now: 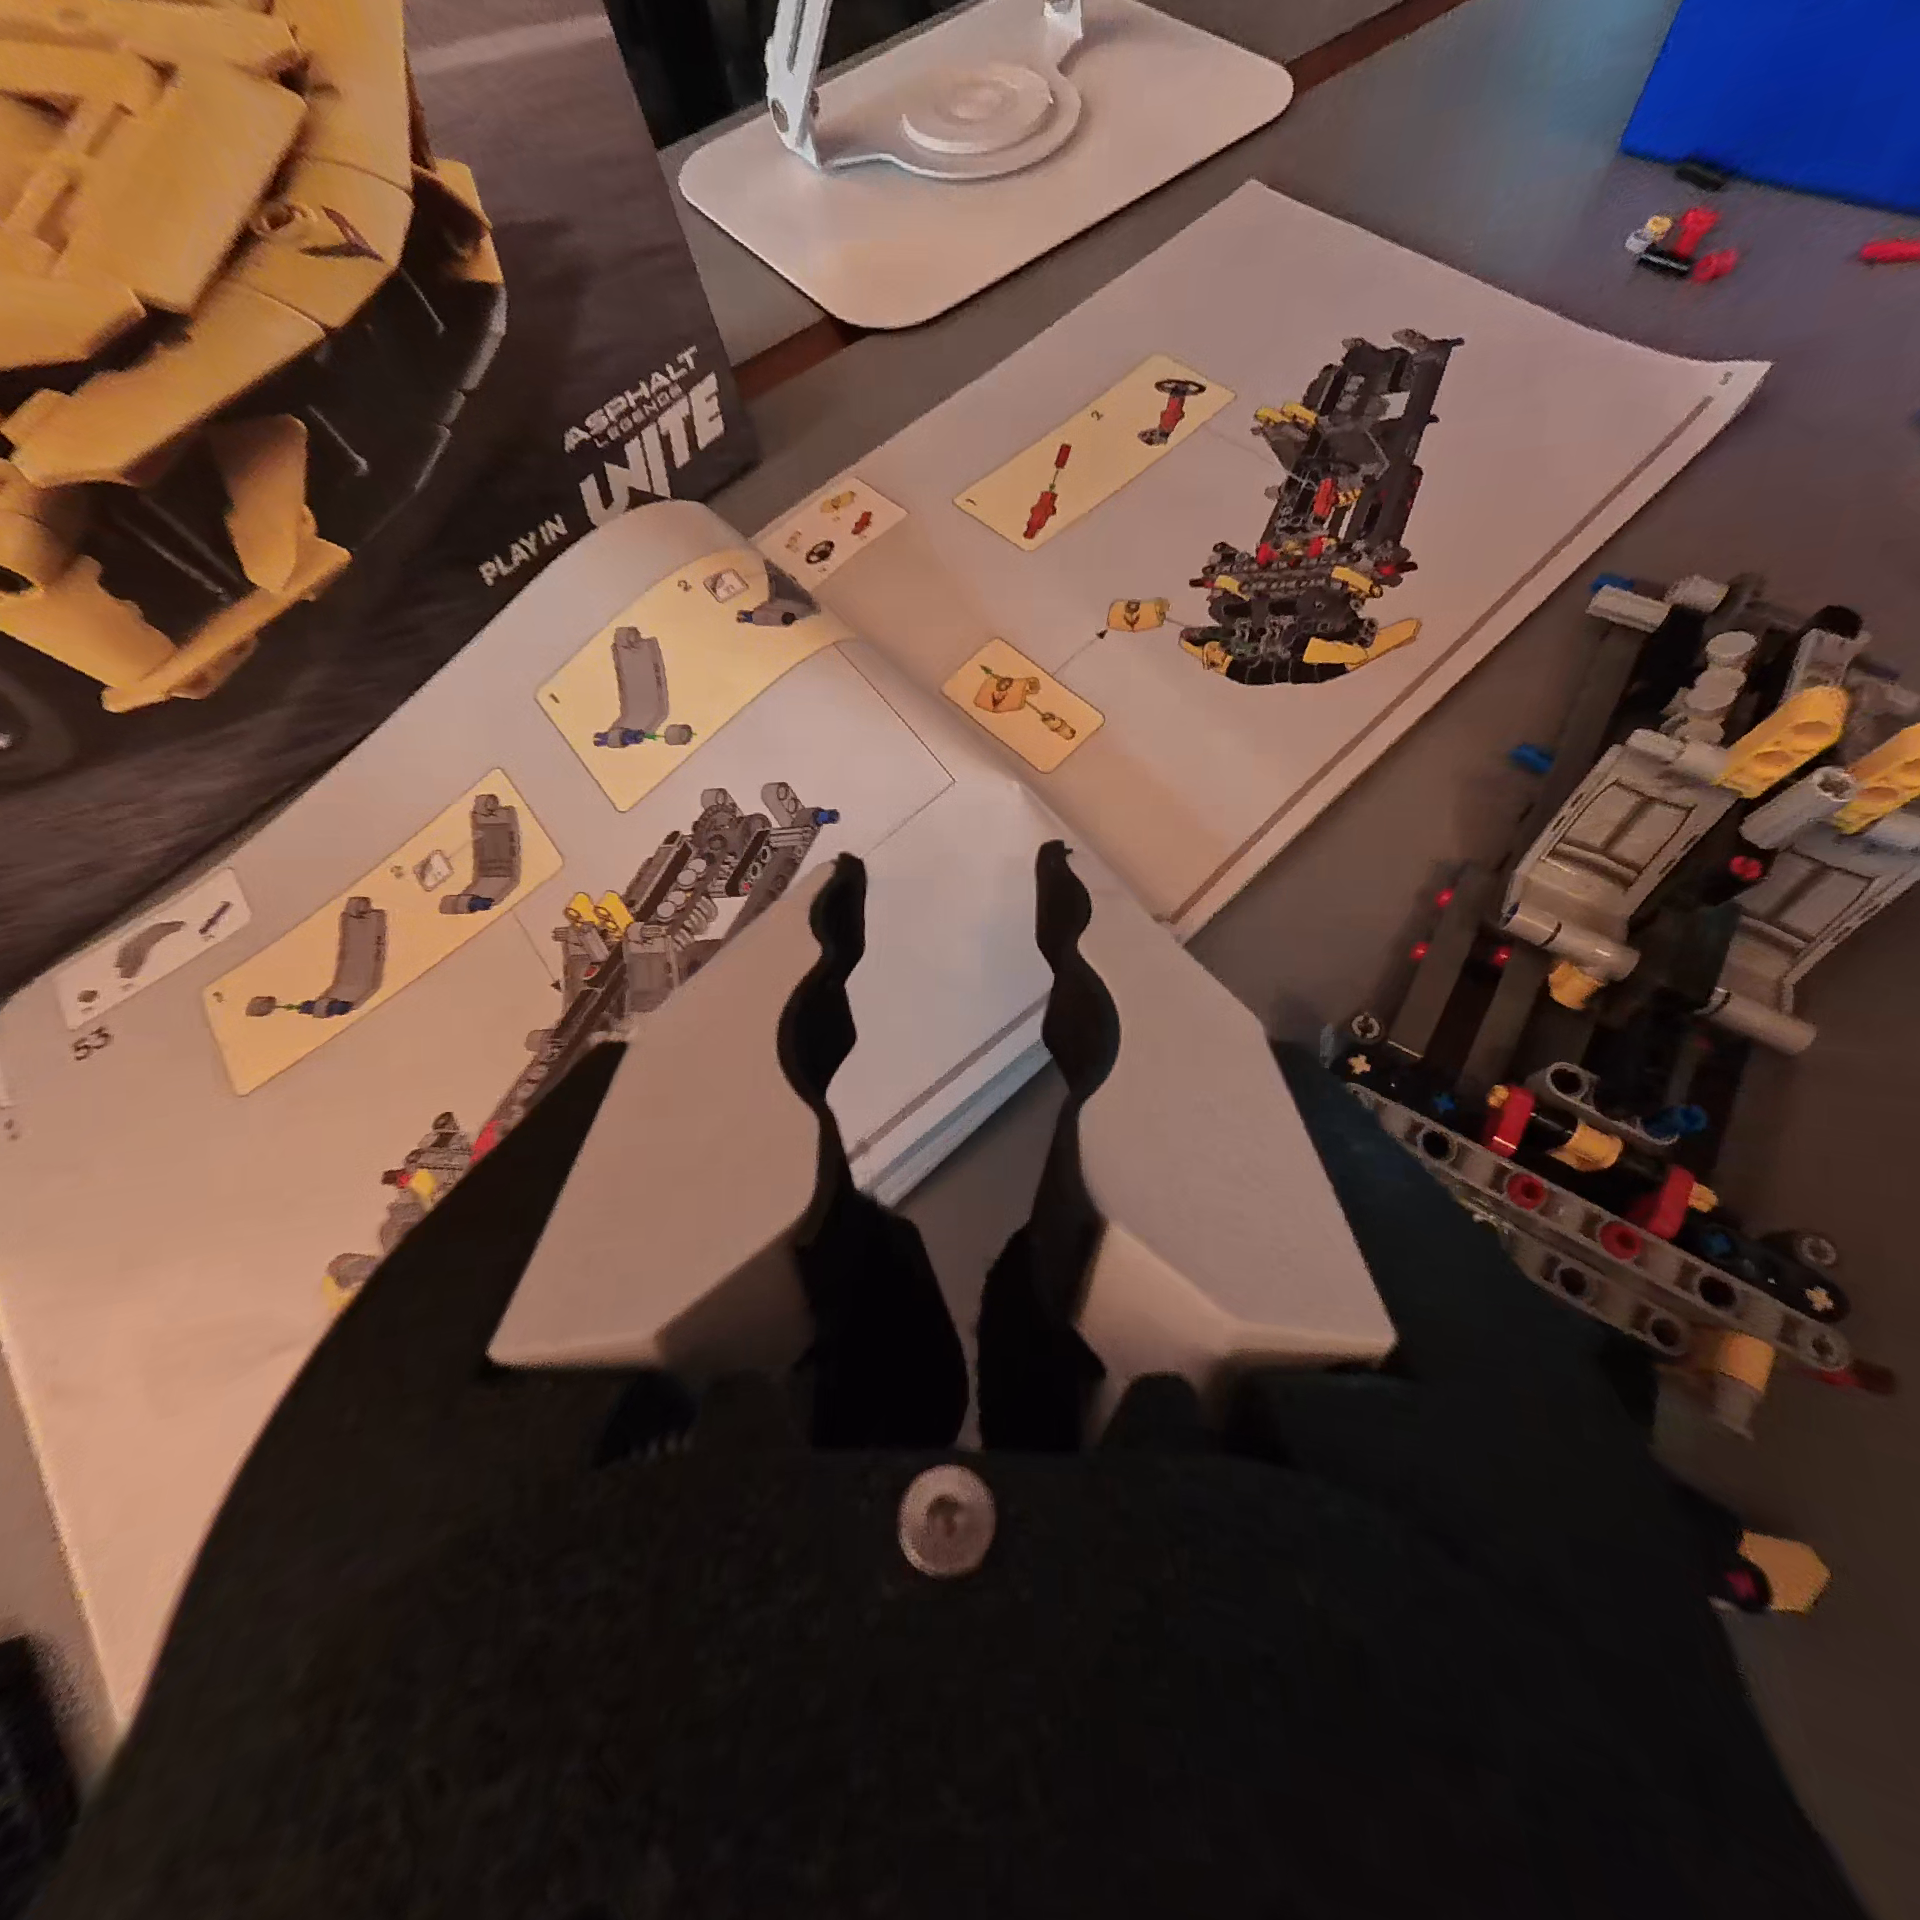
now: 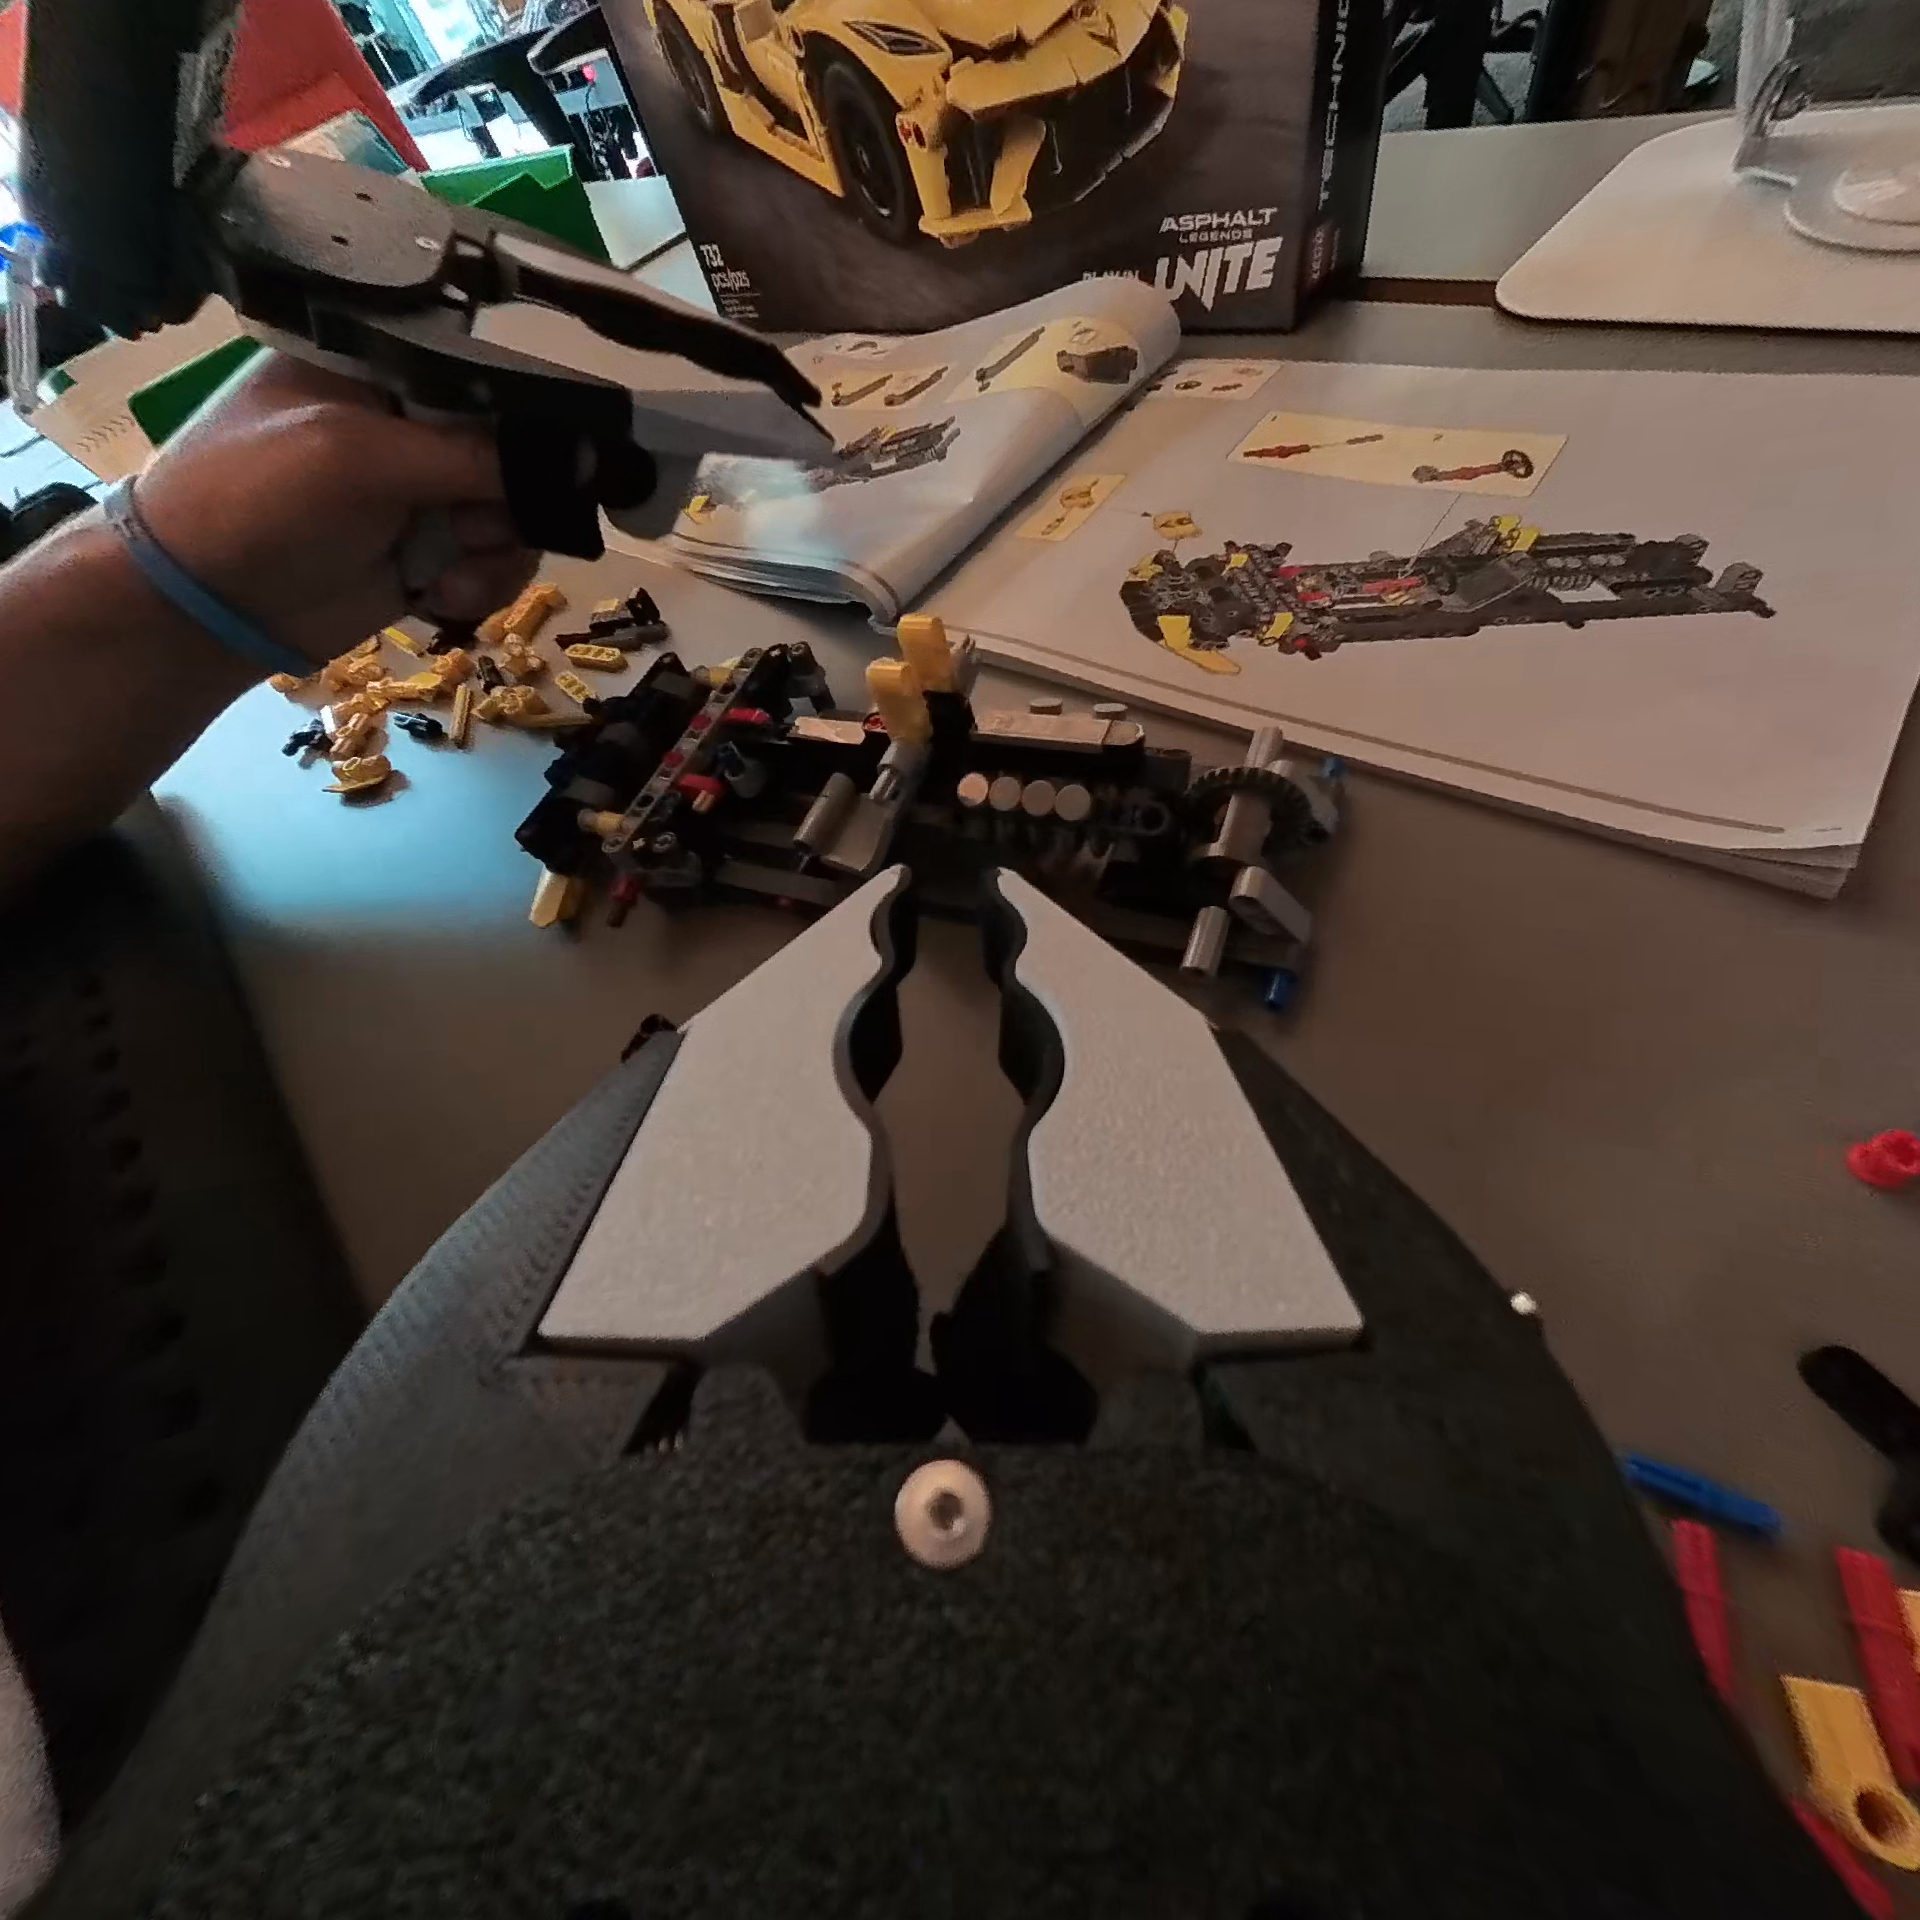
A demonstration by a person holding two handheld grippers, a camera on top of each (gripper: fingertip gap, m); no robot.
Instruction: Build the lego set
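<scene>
The part-built lego chassis [image 2: 935, 790], black and grey with yellow and red pieces, lies on the grey table in front of the open instruction booklet [image 2: 1455, 675]. My right gripper [image 2: 951, 883] is open with a narrow gap and empty, its tips at the chassis's near edge. My left gripper [image 1: 954, 873] is open and empty, held above the booklet's [image 1: 935, 727] middle pages. A hand holds it at the upper left of the right wrist view [image 2: 816, 416]. In the left wrist view the chassis [image 1: 1662, 987] lies to the gripper's right.
The set's box [image 2: 987, 156] with a yellow car picture stands behind the booklet. A pile of yellow and black pieces [image 2: 447, 686] lies left of the chassis. Red, blue and yellow pieces [image 2: 1860, 1662] lie at the near right. A white stand base [image 1: 987, 177] sits at the back. About 20 cm separates my left fingertips from my right.
</scene>
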